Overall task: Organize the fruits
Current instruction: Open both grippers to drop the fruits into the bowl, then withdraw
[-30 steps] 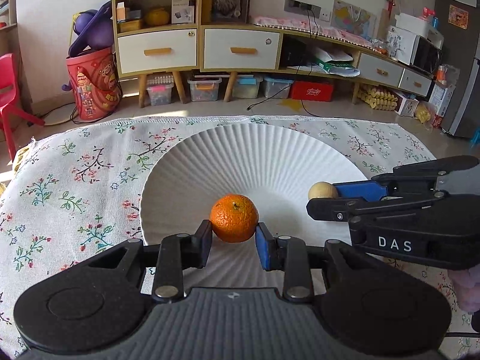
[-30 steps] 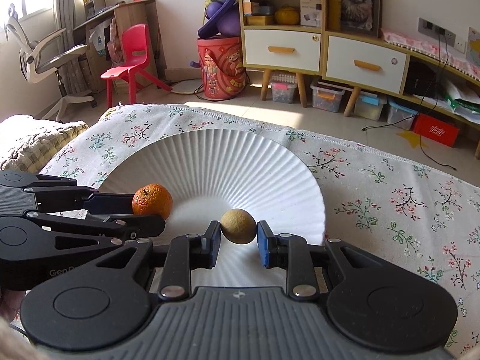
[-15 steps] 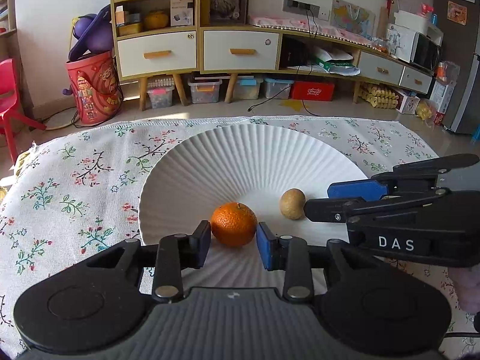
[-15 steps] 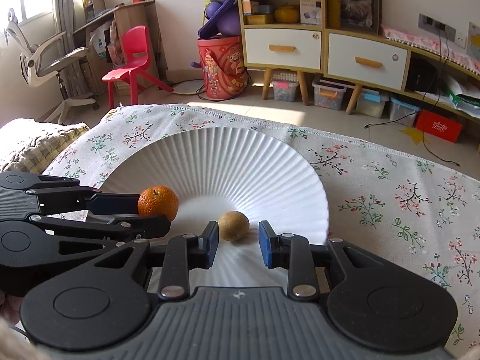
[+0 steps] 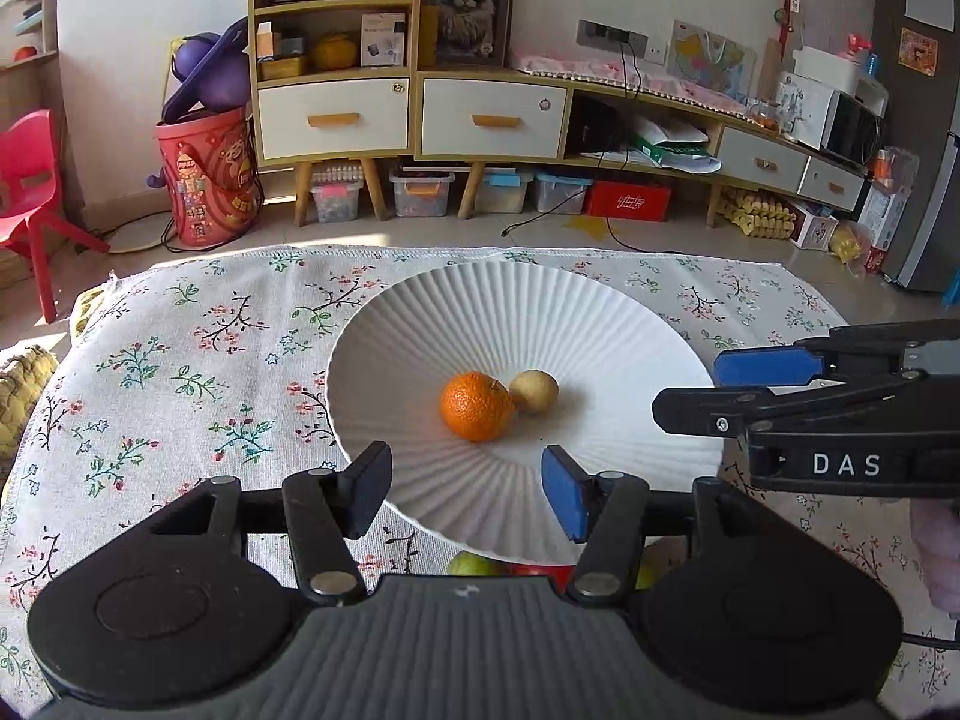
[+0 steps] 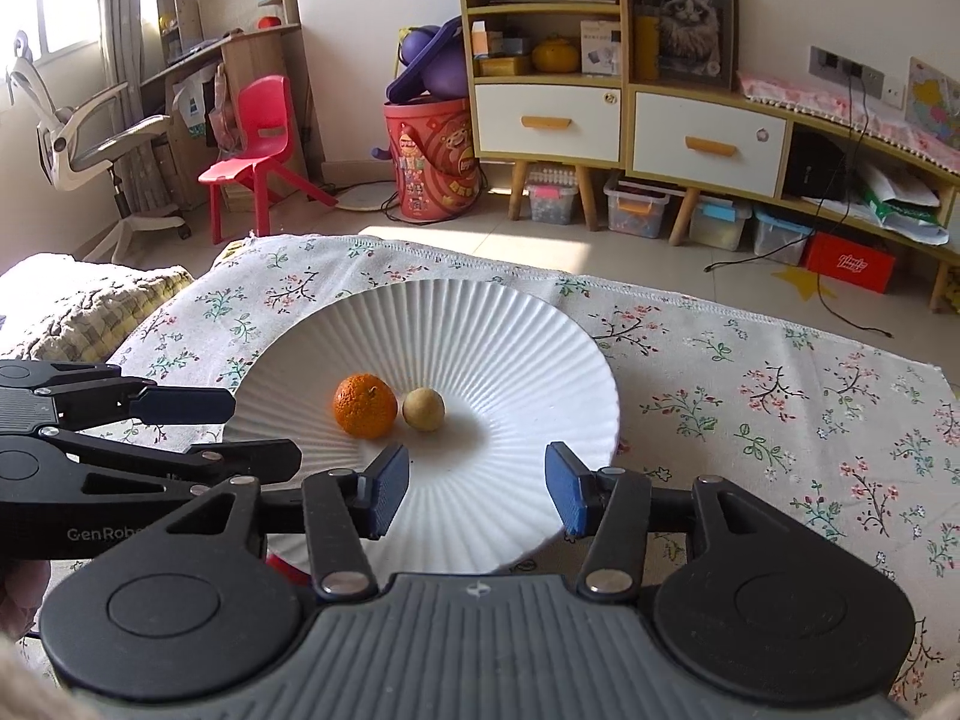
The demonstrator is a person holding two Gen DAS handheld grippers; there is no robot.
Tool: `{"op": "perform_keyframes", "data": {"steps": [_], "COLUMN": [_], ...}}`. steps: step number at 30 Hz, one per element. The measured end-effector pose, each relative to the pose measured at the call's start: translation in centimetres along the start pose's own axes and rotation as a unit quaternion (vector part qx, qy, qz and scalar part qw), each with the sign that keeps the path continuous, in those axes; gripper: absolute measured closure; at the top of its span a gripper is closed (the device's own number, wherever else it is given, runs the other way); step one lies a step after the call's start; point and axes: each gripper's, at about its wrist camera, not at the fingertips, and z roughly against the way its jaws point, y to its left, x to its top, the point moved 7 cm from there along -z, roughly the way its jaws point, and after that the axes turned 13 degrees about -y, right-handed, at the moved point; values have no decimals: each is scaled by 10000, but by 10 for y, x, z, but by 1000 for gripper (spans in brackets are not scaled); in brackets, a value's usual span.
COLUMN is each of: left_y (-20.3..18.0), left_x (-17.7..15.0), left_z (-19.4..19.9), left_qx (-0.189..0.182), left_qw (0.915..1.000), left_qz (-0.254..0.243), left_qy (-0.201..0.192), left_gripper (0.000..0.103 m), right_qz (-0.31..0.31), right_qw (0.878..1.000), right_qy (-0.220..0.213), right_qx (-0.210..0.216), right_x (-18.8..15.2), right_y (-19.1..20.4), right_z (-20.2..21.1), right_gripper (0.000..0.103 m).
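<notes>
A: What has changed on the left side?

B: The left gripper (image 5: 467, 491) held the round orange mandarin (image 5: 477, 407) between its pads a second ago. Now its jaws stand wide apart with nothing between them, and it sits back near the close rim of the white ribbed plate (image 5: 420, 324). The mandarin rests alone near the plate's middle.

A: And moving right?

B: The small tan oval fruit (image 5: 535, 390), perhaps a kiwi, lies just right of the mandarin, touching it or nearly so. The right gripper (image 6: 477, 489) clamped it a second ago; half a second ago it had already let go. Now its blue pads are spread and empty, and it too has pulled back toward the plate's near edge.

A: So where does that leave the task?

B: I judge both fruits delivered: they sit side by side on the plate, which lies on the flowered tablecloth (image 5: 180, 360). Both grippers look free for another pick.

A: Is there more fruit to fetch?

B: Probably. In the left wrist view, under the plate's near rim, a sliver of something green (image 5: 474, 565) and something red (image 5: 537, 571) shows between the gripper's fingers. The gripper body cuts them off, so I cannot say what they are or how many there are.

A: Anything else unclear?

B: Whether the two fruits truly touch, and the tablecloth nearest both cameras, hidden behind the gripper bodies.
</notes>
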Motion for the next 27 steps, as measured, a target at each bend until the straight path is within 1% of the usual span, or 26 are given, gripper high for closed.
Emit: {"op": "perform_keyframes", "data": {"steps": [1, 3, 7, 12, 14, 18, 20, 24, 26, 27], "left_y": [0, 2, 4, 7, 8, 12, 15, 20, 22, 24], "left_x": [0, -1, -4, -9, -11, -18, -23, -31, -34, -36], "left_z": [3, 9, 21, 33, 37, 45, 47, 53, 56, 57], "left_qx": [6, 13, 21, 44, 59, 90, 114, 130, 122, 142], "left_qw": [10000, 10000, 10000, 9999, 9999, 9999, 9999, 9997, 9997, 9996], "left_qz": [8, 26, 72, 104, 105, 105, 111, 171, 207, 212], "left_qy": [0, -1, -8, 24, 24, 32, 52, 78, 78, 81], "left_gripper": [58, 56, 51, 44, 37, 32, 28, 24, 18, 17], "right_qz": [-2, -6, 2, 39, 60, 21, 28, -27, -93, -118], "right_qw": [10000, 10000, 10000, 9999, 9999, 9999, 9999, 9999, 9998, 9997], "right_qy": [-6, -22, -28, -39, -34, -41, -49, -58, -9, 29], "right_qx": [-4, -22, -50, -93, -111, -117, -125, -160, -187, -212], "right_x": [0, 0, -1, -6, -8, -11, -14, -22, -28, -30], "right_y": [0, 1, 3, 6, 7, 6, 8, 8, 7, 6], "right_z": [2, 7, 14, 24, 27, 32, 34, 37, 38, 38], "right_gripper": [55, 51, 48, 42, 40, 34, 32, 25, 24, 23]}}
